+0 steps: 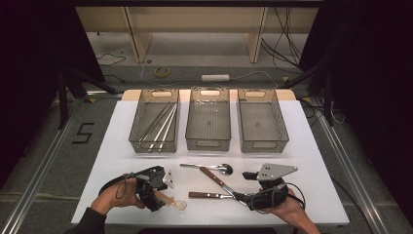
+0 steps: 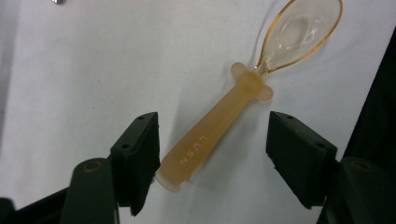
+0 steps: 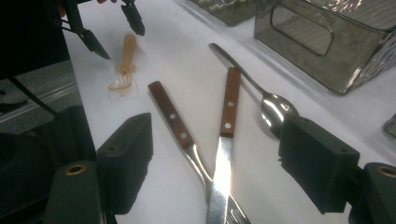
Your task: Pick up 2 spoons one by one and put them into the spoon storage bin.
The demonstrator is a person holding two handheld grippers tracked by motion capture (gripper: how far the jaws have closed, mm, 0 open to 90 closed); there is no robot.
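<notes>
A translucent orange baby spoon (image 2: 219, 126) lies on the white table (image 1: 122, 146) at its front left. My left gripper (image 2: 212, 140) stands open around the spoon's handle: the handle's end is right by one pad, and the other pad (image 2: 299, 149) is well apart from it. The same spoon (image 1: 176, 203) and left gripper (image 1: 160, 195) sit near the table's front edge. My right gripper (image 3: 217, 154) is open, low over a serrated knife (image 3: 226, 140) and a second wooden-handled piece (image 3: 173, 116) that cross under it. A metal spoon (image 3: 273, 107) lies beside them.
Three clear grey bins stand in a row at the back: the left bin (image 1: 139, 141) holds several long metal utensils, while the middle bin (image 1: 208, 144) and right bin (image 1: 263, 145) look bare. The right gripper (image 1: 246, 187) is at the front right.
</notes>
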